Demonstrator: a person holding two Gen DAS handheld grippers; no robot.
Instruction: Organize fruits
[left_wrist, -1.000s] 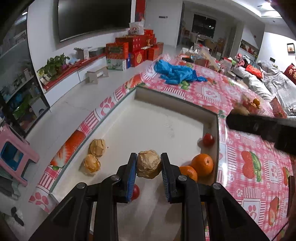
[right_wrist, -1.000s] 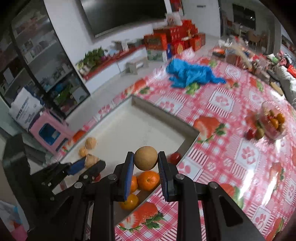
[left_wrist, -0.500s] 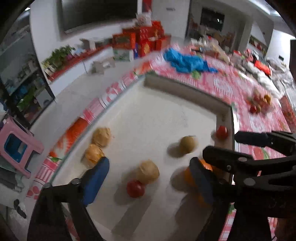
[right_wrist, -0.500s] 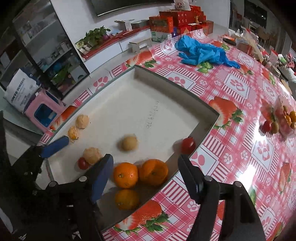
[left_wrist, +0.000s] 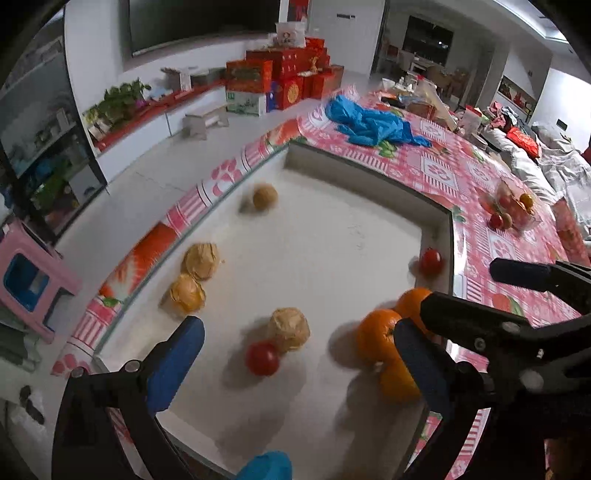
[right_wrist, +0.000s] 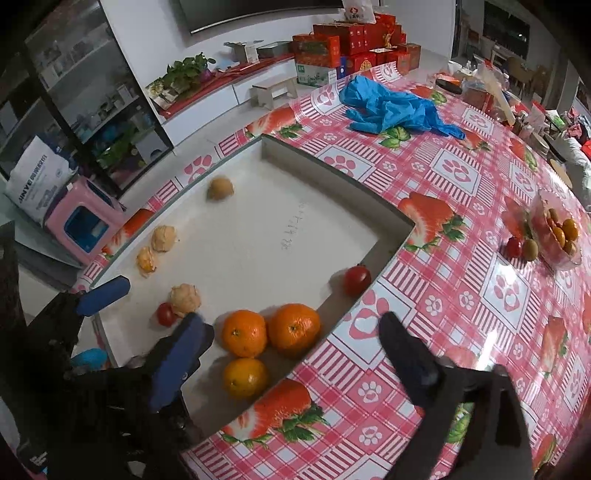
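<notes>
fruits: three oranges (right_wrist: 293, 326) at lower centre of the white tray (right_wrist: 258, 229); left tongs (left_wrist: 295, 354) and right tongs (right_wrist: 291, 354) both wide, empty.

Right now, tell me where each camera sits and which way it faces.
Left wrist: rides the left claw, looking down and forward into the white tray; its own open blue-padded fingers show, and the right claw crosses at right.
Right wrist: rides the right claw, over the tray's near corner by the oranges; the left claw shows at left.
Shared: tray, oranges, blue cloth.
</notes>
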